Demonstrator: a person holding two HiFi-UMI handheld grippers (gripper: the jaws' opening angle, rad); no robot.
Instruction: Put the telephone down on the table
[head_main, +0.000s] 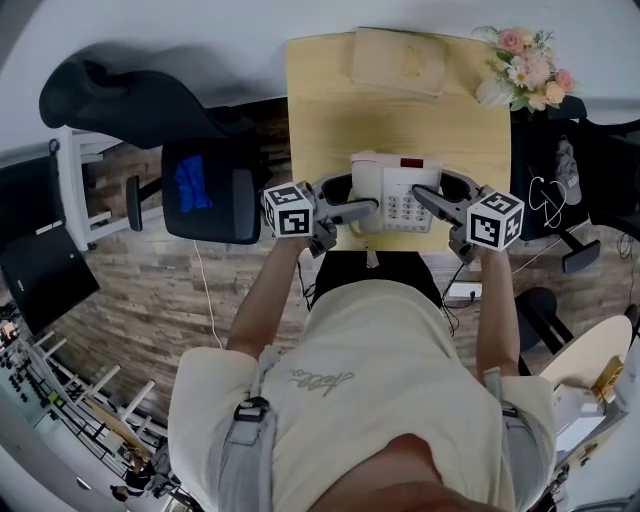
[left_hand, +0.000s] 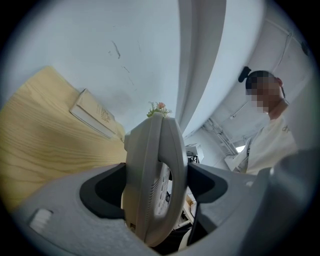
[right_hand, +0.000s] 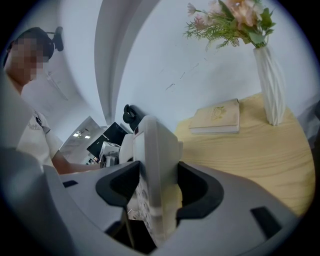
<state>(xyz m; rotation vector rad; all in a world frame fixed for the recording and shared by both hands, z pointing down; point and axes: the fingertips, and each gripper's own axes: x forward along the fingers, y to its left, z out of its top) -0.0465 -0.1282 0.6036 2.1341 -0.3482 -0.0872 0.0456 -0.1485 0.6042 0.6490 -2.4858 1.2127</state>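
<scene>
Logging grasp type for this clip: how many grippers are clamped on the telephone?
2. The left gripper is shut on the handset side of the telephone. The right gripper is shut on its keypad side. Neither grip is hidden.

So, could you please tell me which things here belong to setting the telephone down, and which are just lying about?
Part of the job: telephone, clamped at its sides by the left claw and right claw; table.

Lying about: book and vase of flowers at the table's far edge; office chair beside it.
</scene>
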